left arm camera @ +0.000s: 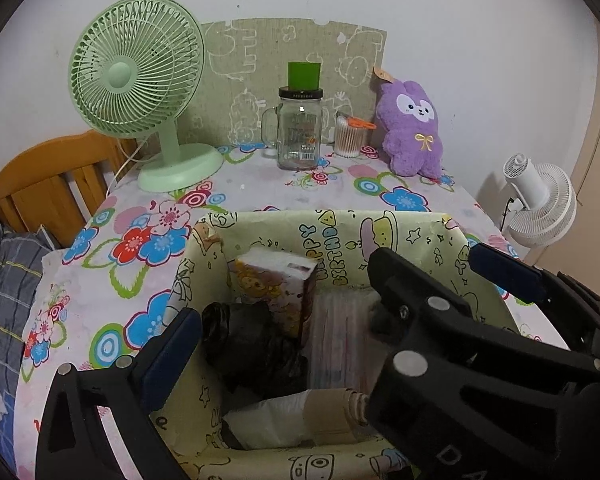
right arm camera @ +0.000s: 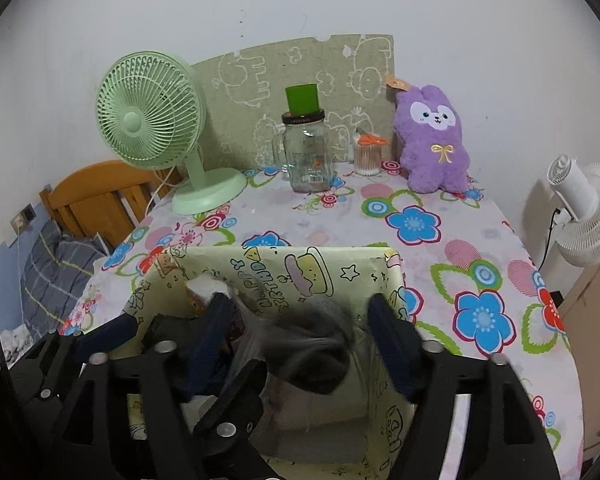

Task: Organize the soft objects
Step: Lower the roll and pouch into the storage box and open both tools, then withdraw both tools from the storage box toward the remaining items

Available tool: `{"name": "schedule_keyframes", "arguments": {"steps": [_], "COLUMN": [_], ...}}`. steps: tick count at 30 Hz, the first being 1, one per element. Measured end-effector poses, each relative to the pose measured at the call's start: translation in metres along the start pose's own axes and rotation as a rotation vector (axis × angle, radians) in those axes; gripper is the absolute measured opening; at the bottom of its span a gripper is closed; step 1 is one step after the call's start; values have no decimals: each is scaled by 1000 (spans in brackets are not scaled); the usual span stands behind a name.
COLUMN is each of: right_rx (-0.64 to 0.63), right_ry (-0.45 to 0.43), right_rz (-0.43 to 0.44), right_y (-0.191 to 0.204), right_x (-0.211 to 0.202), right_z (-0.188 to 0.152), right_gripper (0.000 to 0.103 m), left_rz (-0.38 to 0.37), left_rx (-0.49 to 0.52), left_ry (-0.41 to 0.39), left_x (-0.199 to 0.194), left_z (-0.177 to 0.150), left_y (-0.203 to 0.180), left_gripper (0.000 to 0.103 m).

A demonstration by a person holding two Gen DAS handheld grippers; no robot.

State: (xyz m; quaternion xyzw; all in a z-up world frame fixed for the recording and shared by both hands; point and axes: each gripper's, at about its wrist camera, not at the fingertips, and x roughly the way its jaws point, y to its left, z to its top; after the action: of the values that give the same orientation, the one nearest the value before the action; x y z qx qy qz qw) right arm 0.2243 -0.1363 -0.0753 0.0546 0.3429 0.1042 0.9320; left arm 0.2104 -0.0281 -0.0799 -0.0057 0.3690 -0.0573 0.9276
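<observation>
Left wrist view: my left jaws are spread wide over the box, nothing between the pads. One blue pad sits at the box's left wall, the other at its right rim. My right jaws' black frame crosses in front from the right, reaching into the box. Inside the box: a tissue pack standing against the back-left corner, a crumpled black bag just in front of it, a white-and-tan bundle lying along the near wall. Striped liner shows on the box floor to the right of the tissue pack. Behind the box on the flowered worktop: green fan at back left, glass jar behind the box's middle, cotton-swab tub beside it, purple plush rabbit at back right.

Right wrist view: my right jaws are open above the box. A grey soft thing, motion-blurred, is between the pads but neither pad presses on it; it is over the box's right half, apart from both fingers. The left gripper's frame fills the lower left, over the box's left side. Fan, jar and rabbit stand well behind the box.
</observation>
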Motion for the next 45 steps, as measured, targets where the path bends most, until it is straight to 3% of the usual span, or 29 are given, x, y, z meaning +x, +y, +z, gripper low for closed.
{"name": "schedule_keyframes", "arguments": {"steps": [15,45], "right_rx": [22,23], "right_ry": [-12,-131], "right_rz": [-26,-61], "right_y": [-5,5], "right_x": [-14,-107], "right_z": [-3,-21], "right_gripper": [92,92], "left_rz": [-10,-12], "left_rx": [12,27], "left_ry": [-20,-141], "left_x": [-13,-92], "left_z": [-2,-23], "left_y": [-6,-22], "left_gripper": [103,103]}}
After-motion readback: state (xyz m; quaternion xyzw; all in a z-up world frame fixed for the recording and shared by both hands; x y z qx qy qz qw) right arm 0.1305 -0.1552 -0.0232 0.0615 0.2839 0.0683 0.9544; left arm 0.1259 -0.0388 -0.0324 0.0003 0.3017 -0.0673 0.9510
